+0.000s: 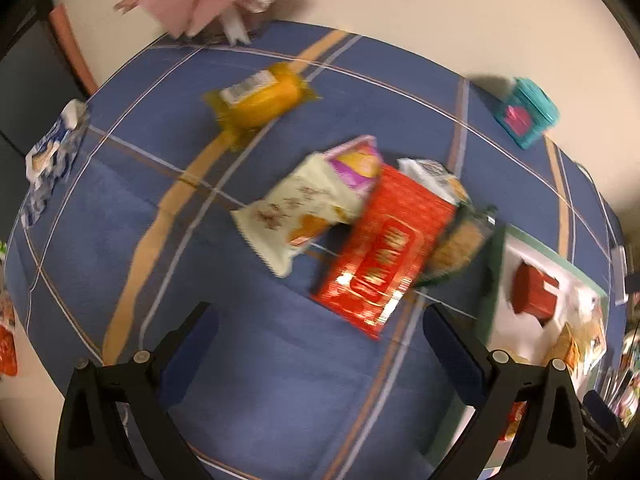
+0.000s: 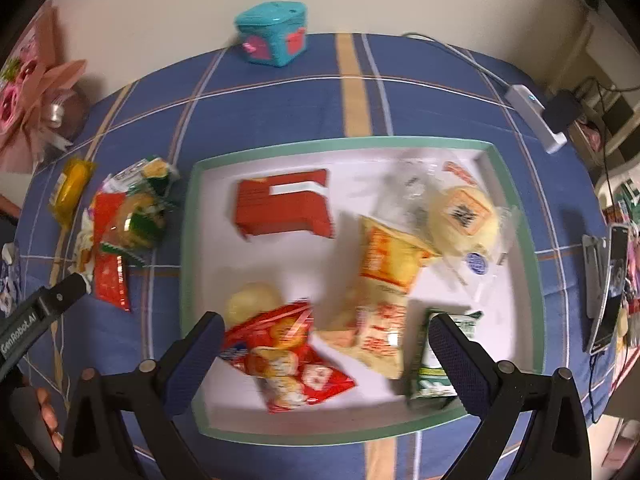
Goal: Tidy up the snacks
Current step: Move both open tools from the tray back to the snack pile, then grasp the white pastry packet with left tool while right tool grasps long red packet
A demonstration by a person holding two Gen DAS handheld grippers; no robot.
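Left gripper [image 1: 320, 344]: nearest the lens in the left wrist view, bottom of frame; jaws spread wide, nothing between them, bare blue cloth beneath.
Left hand pose: pointed steeply down at the tablecloth [image 1: 248, 380], short of the snack pile at frame centre.
Yellow packet [image 1: 260, 100]: upper centre-left, lying alone on the cloth, well apart from the pile; judged light, soft contents, slick wrapper.
Cream packet [image 1: 298, 210]: left edge of the pile, overlapping the red one; judged puffy and light; best taken across the narrow middle, not the crimped ends.
Red packet [image 1: 382, 248]: centre, flat, glossy foil; judged slippery and thin; take across the short width near mid-length.
Right gripper [image 2: 326, 350]: bottom of the right wrist view; jaws at full spread, gripping nothing.
Right hand pose: pointed steeply down over the near part of the tray [image 2: 188, 240].
Red cracker bag [image 2: 288, 356]: lower centre, inside the tray, between the open jaws but not pinched; judged crushable.
Tray contents: red box [image 2: 284, 208], upper left of tray, stiff; other wrapped snacks to the right, blurred.
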